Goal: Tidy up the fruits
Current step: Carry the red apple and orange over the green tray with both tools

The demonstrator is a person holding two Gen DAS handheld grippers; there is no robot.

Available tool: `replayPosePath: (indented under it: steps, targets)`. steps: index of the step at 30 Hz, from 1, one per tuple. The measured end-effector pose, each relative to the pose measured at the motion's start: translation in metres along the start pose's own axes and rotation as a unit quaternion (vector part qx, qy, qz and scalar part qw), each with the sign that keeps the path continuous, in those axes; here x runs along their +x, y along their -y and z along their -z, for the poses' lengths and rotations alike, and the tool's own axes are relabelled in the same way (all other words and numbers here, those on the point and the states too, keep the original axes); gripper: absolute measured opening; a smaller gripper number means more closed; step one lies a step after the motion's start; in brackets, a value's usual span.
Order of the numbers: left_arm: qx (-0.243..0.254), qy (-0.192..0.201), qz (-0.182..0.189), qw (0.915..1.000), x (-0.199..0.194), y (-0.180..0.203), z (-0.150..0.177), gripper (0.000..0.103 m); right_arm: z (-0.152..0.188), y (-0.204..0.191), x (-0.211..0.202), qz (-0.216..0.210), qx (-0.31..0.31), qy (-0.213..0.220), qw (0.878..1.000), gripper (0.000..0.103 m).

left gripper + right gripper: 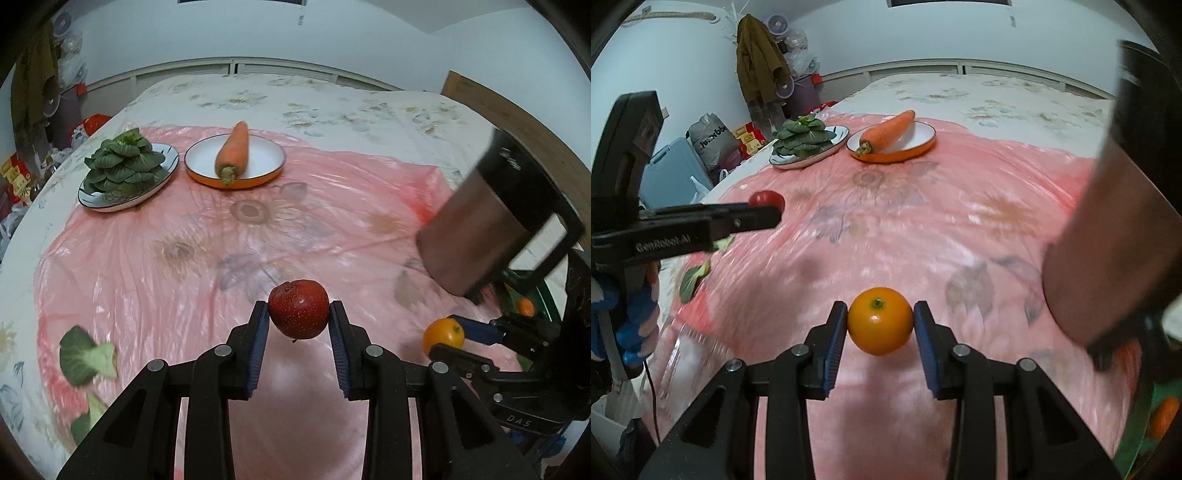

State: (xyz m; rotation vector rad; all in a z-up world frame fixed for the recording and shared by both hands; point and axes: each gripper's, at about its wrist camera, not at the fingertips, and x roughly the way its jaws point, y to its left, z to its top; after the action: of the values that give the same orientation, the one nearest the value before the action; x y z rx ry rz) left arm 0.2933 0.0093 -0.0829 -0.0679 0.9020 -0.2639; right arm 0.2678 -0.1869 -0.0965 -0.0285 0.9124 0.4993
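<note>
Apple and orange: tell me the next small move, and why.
Probably carry both toward the green-rimmed dish at the right. The left gripper holds the apple, the right gripper holds the orange, both off the sheet; the far plates hold vegetables.

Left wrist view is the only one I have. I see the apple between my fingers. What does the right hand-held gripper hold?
Observer: The right hand-held gripper holds an orange between its blue pads.
Operator: Is the orange lifted or lying on the sheet?
Observer: I cannot tell for sure; it sits clamped at mid-height of the pads.
Operator: What is left of the bed?
Observer: A grey bag and a blue board on the floor.
</note>
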Motion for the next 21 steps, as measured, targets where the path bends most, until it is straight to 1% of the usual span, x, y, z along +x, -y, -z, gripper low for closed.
replayPosePath:
  steps: [5, 15, 19, 21]
  targets:
    - [0.011, -0.001, 0.009, 0.9999, -0.02, 0.027, 0.02, 0.028, 0.029, 0.002, -0.03, 0.008, 0.019, 0.003, 1.0, 0.045]
    - [0.034, -0.011, 0.023, 0.9991, -0.038, 0.091, 0.056, 0.028, 0.074, 0.012, -0.08, 0.027, 0.041, 0.013, 0.999, 0.045]
    - [0.047, -0.016, 0.026, 0.9984, -0.039, 0.116, 0.066, 0.028, 0.089, 0.026, -0.1, 0.038, 0.053, 0.021, 0.998, 0.045]
    - [0.057, -0.019, 0.03, 0.9978, -0.037, 0.135, 0.071, 0.028, 0.098, 0.037, -0.111, 0.046, 0.061, 0.027, 0.997, 0.045]
